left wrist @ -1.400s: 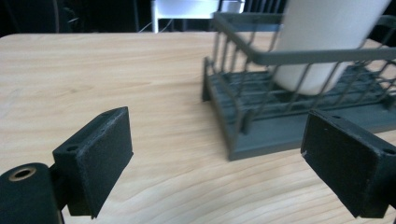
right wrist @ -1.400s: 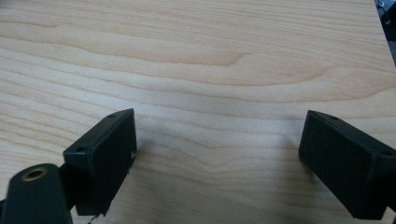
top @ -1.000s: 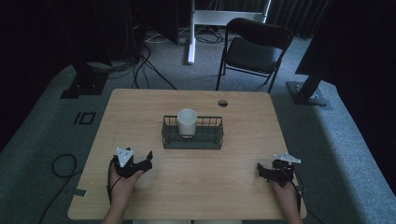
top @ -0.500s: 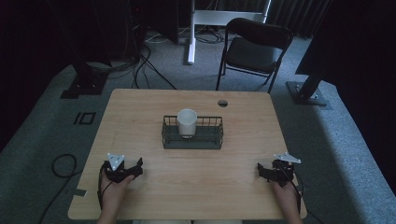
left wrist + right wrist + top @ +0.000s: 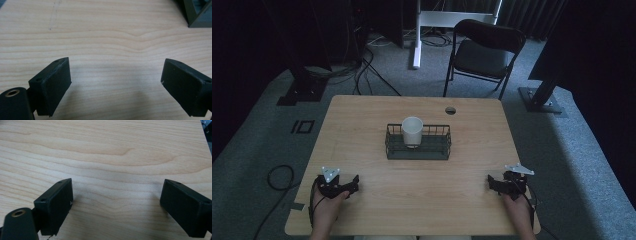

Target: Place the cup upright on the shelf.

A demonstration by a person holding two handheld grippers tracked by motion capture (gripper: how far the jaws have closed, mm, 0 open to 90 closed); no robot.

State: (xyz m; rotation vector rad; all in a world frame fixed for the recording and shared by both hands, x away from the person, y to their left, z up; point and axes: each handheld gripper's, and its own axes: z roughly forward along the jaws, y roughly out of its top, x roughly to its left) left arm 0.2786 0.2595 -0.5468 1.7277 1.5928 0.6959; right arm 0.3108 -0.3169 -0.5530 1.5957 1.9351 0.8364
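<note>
Both grippers, left gripper (image 5: pixel 354 181) and right gripper (image 5: pixel 490 182), rest near table (image 5: pixel 362 125) front edge.

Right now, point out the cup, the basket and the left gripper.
cup (image 5: pixel 412 131), high view, on its white side wall
basket (image 5: pixel 418 153), high view, on its front wire wall
left gripper (image 5: pixel 356 181), high view, between its open jaw tips

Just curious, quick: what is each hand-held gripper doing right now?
Left hand-held gripper: open, holding nothing.
Right hand-held gripper: open, holding nothing.
</note>
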